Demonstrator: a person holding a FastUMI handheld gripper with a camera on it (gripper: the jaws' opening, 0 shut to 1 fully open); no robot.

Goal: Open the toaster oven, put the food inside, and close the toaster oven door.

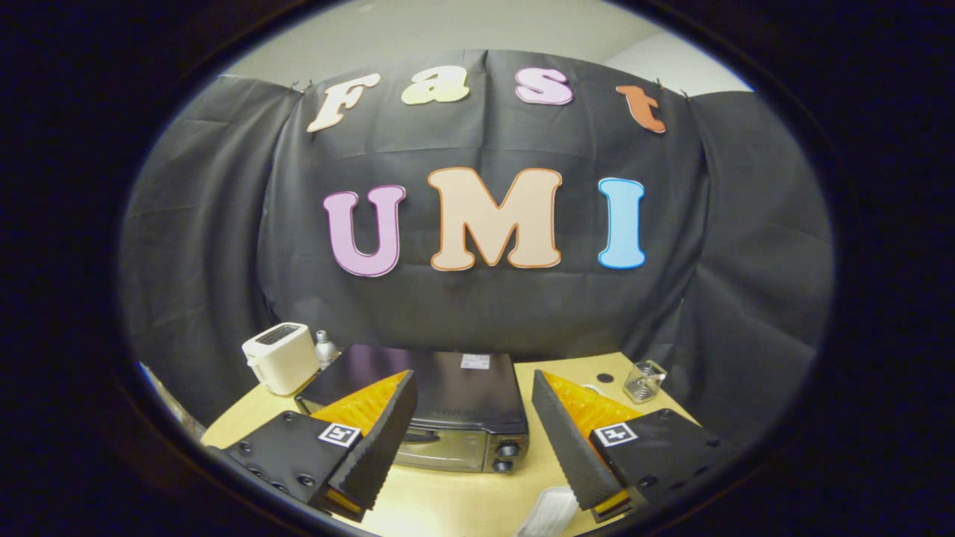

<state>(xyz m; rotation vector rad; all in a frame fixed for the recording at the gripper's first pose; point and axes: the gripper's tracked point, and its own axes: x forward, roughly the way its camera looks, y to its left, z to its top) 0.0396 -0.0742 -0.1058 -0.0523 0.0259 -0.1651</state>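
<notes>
The bench (462, 500) carried the toaster oven (440, 406) at twelve o'clock, just ahead of my hand-held gripper (470, 440), door shut and facing me. My fingers stood spread, empty. White food (550, 513) lay at five o'clock.

White pop-up toaster (280, 358) and a small silver bottle (324, 347) stand together; glass jar (644, 380) well apart.

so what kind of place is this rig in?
Likely a staged kitchen-counter booth, not a real kitchen: a toaster oven with its door closed and a white toaster sit on a wooden table backed by black cloth. The gripper hovers open, holding nothing.
</notes>
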